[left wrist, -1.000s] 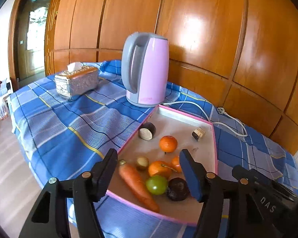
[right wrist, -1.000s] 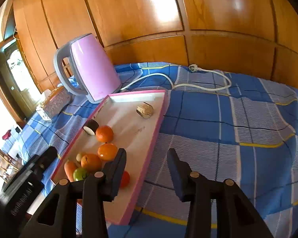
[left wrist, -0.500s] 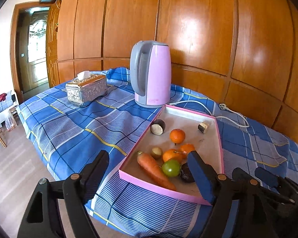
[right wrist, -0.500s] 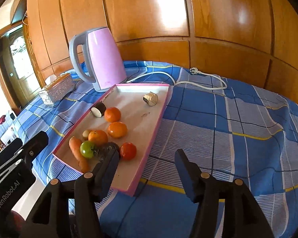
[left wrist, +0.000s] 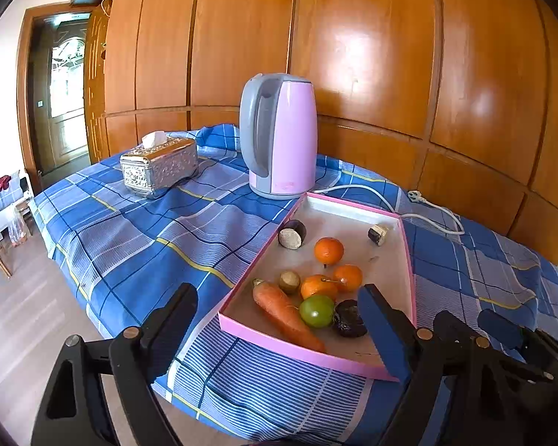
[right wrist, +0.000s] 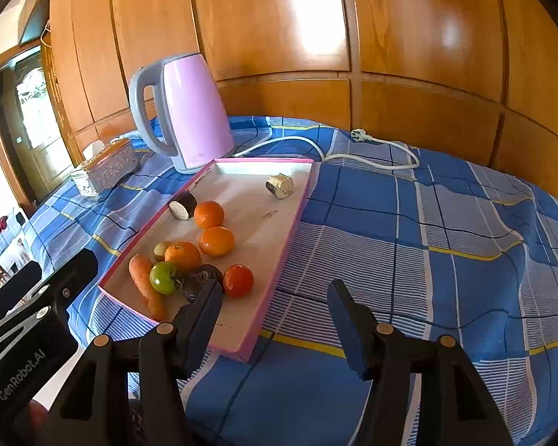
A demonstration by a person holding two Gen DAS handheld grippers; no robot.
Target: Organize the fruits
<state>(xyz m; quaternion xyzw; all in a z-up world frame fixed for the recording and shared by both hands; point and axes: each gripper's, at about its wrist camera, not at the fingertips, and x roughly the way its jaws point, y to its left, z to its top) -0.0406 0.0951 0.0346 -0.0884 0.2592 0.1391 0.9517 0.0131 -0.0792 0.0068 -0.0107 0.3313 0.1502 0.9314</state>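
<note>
Both grippers pulled back from the pink tray (right wrist: 275,256) since a second ago; left gripper (left wrist: 279,319) jaws just opened wide, right gripper (right wrist: 275,308) partly open, both empty. Fruits cluster at tray's near end; green tomato (right wrist: 163,277) at 9 o'clock of red tomato (right wrist: 238,280).

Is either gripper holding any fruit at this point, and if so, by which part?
Nothing is held. The left gripper and right gripper are both open with nothing between their fingers, short of the tray; the left's jaws have just been opening.
</note>
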